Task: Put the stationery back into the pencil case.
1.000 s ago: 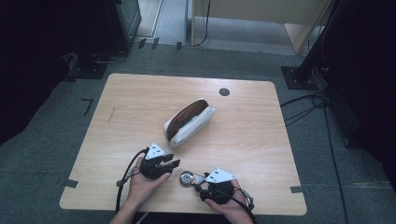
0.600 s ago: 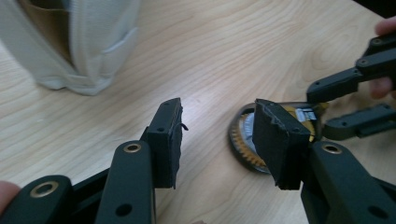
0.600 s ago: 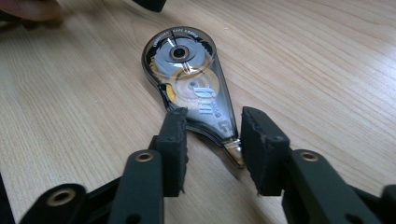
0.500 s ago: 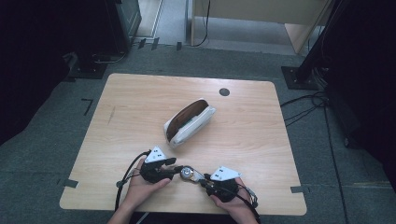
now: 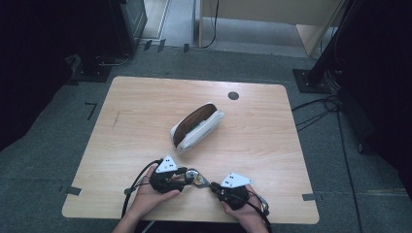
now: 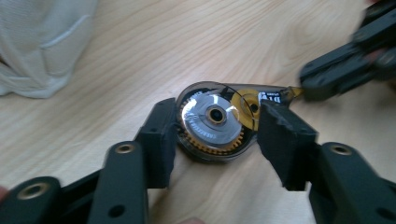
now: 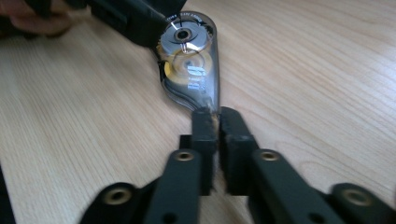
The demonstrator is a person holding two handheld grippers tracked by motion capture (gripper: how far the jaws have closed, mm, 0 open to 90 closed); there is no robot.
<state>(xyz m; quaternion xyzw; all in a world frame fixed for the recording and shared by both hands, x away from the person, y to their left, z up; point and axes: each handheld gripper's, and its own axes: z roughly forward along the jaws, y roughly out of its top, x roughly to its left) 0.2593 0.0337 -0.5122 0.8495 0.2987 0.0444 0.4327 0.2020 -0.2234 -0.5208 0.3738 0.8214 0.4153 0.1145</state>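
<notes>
Item 1: clear smoke-grey plastic correction-tape dispenser with gold gears (image 5: 196,177), lying flat near the front edge of the pale wooden surface (image 5: 145,107), between both claws.

Item 2: white fabric pouch with a brown opening (image 5: 197,126), mid-surface, well apart from the dispenser; bare wood lies open to its left, right and rear.

Item 3: left claw (image 6: 218,135). Jaws half-wide, 1 either side of the dispenser's round gear end; they have just been opening. The left pad sits against the casing, the right pad shows a gap.

Item 4: right claw (image 7: 215,122). Jaws narrow, having just closed, pinching the dispenser's tapered tip.

View notes: the right claw's view shows the printed label and both reels; the high view gives both hands (image 5: 150,196) at the front edge.

Change: earlier the claws sat further apart, the right one wider.
</notes>
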